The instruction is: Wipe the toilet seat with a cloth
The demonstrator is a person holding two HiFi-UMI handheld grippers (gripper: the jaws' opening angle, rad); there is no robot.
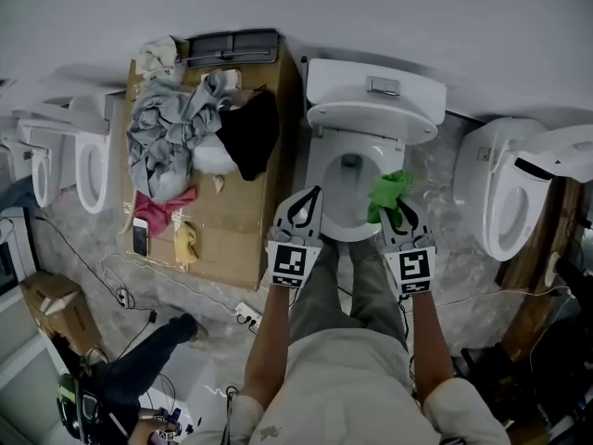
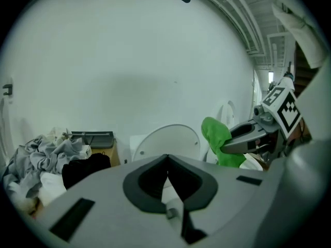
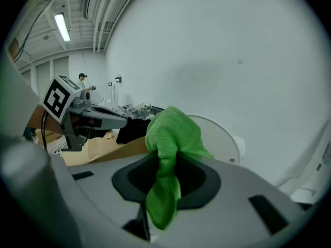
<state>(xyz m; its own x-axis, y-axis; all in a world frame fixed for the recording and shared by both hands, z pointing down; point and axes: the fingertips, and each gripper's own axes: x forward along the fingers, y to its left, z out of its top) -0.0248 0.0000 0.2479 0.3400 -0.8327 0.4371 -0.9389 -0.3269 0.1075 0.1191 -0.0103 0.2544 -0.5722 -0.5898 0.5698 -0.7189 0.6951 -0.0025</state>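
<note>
Toilet: straight ahead of both pairs of jaws. Its lid stands upright beyond the left tips.

Cardboard surface: off to the left of the left jaws, piled with clothes. It plays no part in the wiping.

Toilet seat: the white ring round the bowl, just ahead of and below the jaw tips. I cannot tell whether the cloth touches it yet.

Right gripper: jaws pinched on the green cloth.

Left gripper: jaws pressed together with nothing between them, level with the right gripper at the ring's left front.

Cloth: held in the right jaws over the right front of the ring.

Cloth's lie: its long axis runs along the jaws. A bunched head sticks out past the tips toward the lid, and a thinner tail hangs back between the jaws toward the gripper body.

Step in hand: probably bringing the cloth down to start the wipe.

Doing it well: tilt the right jaws down so the bunched head, not the hard tips, presses the ring. Hold the pinch firm, because drag will pull on the cloth. Sweep along the ring's curve and leave the left jaws clear of that path.
</note>
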